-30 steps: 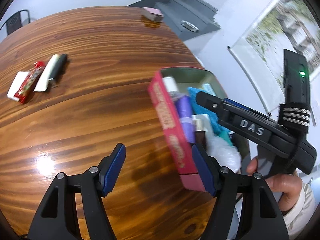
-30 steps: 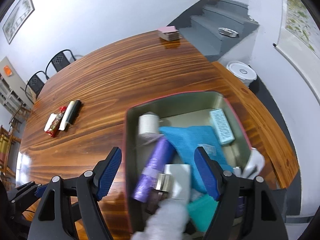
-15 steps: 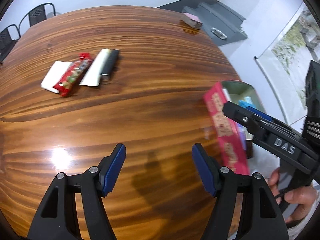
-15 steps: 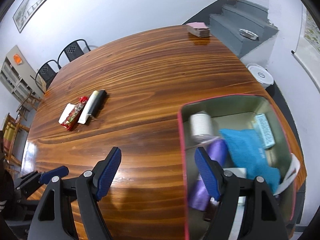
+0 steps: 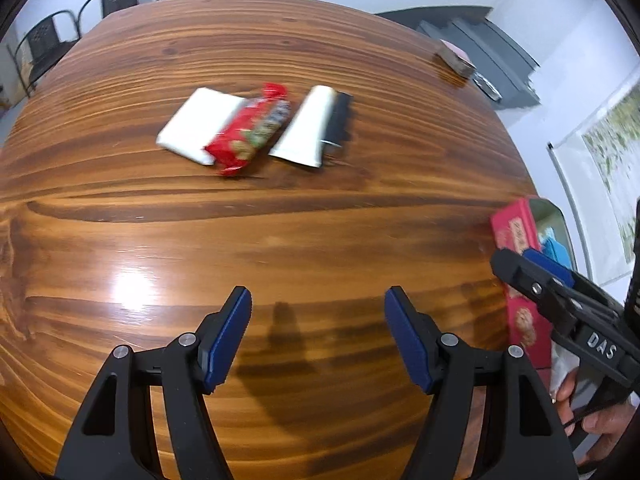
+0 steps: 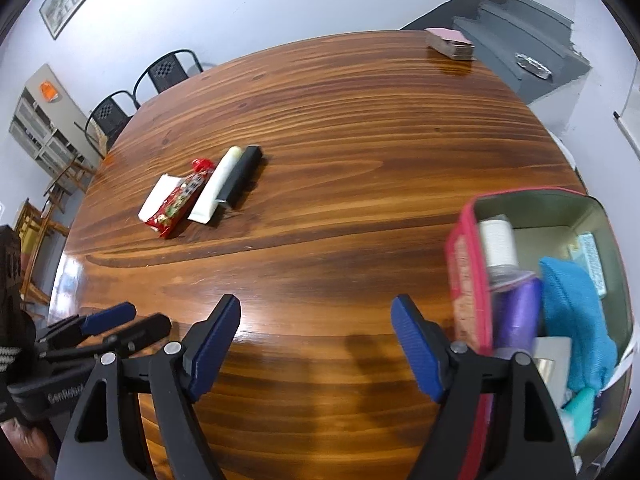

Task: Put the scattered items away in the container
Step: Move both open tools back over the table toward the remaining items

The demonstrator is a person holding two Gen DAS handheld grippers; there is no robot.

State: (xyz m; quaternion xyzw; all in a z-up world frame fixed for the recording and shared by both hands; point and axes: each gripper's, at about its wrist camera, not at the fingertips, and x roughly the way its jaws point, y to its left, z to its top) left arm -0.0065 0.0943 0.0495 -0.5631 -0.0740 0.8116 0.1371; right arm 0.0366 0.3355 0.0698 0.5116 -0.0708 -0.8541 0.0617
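A: Both tools first. The left gripper [image 5: 318,336] has its blue pads spread wide with nothing between them, only bare wood below. The right gripper [image 6: 316,346] is spread and empty as well, its jaws creeping a little wider.

B: And what has changed?

A: A second ago the right gripper hung directly over the red tin [image 6: 472,264] and the left one sat right beside it. Now both have swung away across the tabletop [image 5: 280,232] — the tin has slid out to the right edge of each view, and the loose cluster sits much larger ahead.

B: So the last drop-off is done?

A: That's my reading; they seem headed for the next pick. Still out are a white packet [image 5: 196,124], a red snack wrapper [image 5: 250,132] lying partly over it, a white tube [image 5: 310,124] and a black bar [image 5: 338,120] tight against the tube, all toward the far middle of the tabletop.

B: Where's the tin?

A: By the right edge, already holding a purple roll [image 6: 518,312], a teal cloth [image 6: 572,312] and more.

B: Anything in the way?

A: The wood between is bare. The trouble is the crowding — the items touch or overlap, so taking one cleanly may nudge its neighbours. A pink-topped box [image 6: 450,42] sits at the far right corner, well apart.
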